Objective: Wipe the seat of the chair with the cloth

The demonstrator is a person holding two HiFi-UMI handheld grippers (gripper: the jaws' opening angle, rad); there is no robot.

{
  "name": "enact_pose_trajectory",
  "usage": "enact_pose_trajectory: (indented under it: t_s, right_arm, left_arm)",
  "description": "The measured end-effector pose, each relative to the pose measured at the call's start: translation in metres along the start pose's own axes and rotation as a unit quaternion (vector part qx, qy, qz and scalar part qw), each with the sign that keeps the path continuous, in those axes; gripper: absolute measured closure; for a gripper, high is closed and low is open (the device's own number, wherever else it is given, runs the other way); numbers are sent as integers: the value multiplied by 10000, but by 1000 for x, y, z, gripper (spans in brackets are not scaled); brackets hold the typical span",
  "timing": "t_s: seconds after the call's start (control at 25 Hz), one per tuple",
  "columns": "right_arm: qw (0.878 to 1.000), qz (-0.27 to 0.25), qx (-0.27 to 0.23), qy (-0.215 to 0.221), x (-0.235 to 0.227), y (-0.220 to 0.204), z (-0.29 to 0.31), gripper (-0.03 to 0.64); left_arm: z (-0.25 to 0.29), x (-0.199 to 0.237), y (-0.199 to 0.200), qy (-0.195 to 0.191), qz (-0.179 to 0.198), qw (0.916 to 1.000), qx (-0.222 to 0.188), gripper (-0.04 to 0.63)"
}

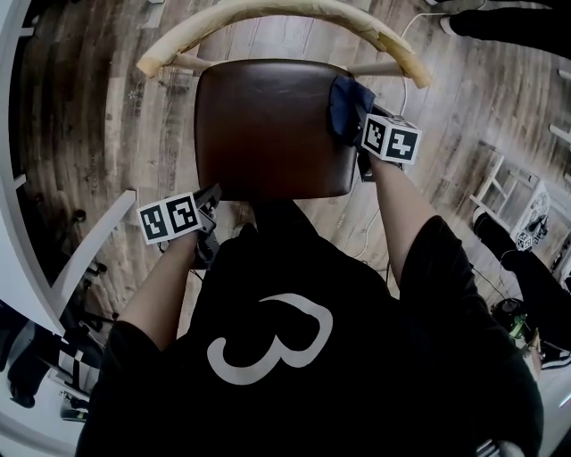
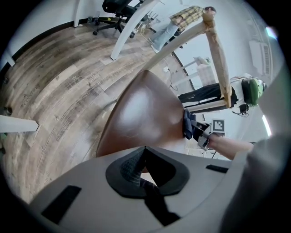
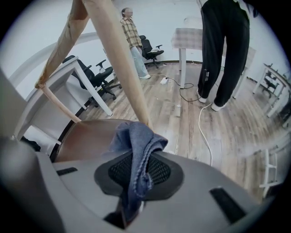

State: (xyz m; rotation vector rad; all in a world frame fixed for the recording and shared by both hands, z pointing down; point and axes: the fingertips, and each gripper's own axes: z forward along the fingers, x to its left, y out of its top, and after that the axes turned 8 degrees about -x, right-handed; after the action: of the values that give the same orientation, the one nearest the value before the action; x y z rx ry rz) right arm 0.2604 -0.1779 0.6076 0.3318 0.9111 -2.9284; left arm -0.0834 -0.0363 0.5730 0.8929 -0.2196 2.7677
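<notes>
Wood-plank floor (image 1: 98,116) all round, with the brown, glossy chair seat (image 1: 268,125) dead centre below you and the pale curved backrest (image 1: 285,11) on its far side. Your right gripper (image 1: 355,125) was at the seat's far right corner, just under the backrest's right end. Its fingers (image 3: 157,170) were pinching the blue cloth (image 3: 136,139), which bunched up out of them and lay against the seat edge there. Your left gripper (image 1: 212,198) sat at the seat's near left corner, well apart from the cloth, fingers (image 2: 129,166) pressed together with nothing between them. The tips were just at the seat's edge; I couldn't tell whether they touched it. In the background of the right gripper view, a person (image 3: 225,45) in black trousers stood on the floor beyond the chair. A white cable (image 3: 204,132) trailed across the planks near their feet, and office chairs (image 3: 102,75) stood off to the left.
</notes>
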Motion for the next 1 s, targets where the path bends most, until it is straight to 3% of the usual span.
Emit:
enact_pose_trajectory:
  t_s: [0.48,0.6,0.8,1.0]
  right_arm:
    - [9994,-218,-256,-2,-3,6,-11,561]
    - [9986,-174,-506,30,3,18,-16,561]
    - [9946,288,-991,59,32,34,-34,561]
    - [9893,506,-1323,363,89,40,-52,561]
  left_arm:
    - [-1,9,6,90,185,9998,-8,583]
    - [-4,13,6,-10,-6,9999,-145,583]
    - [-13,27,-2,-171,-571,9977,-317,583]
    - [-17,40,-7,-241,-449,9986,-149,583]
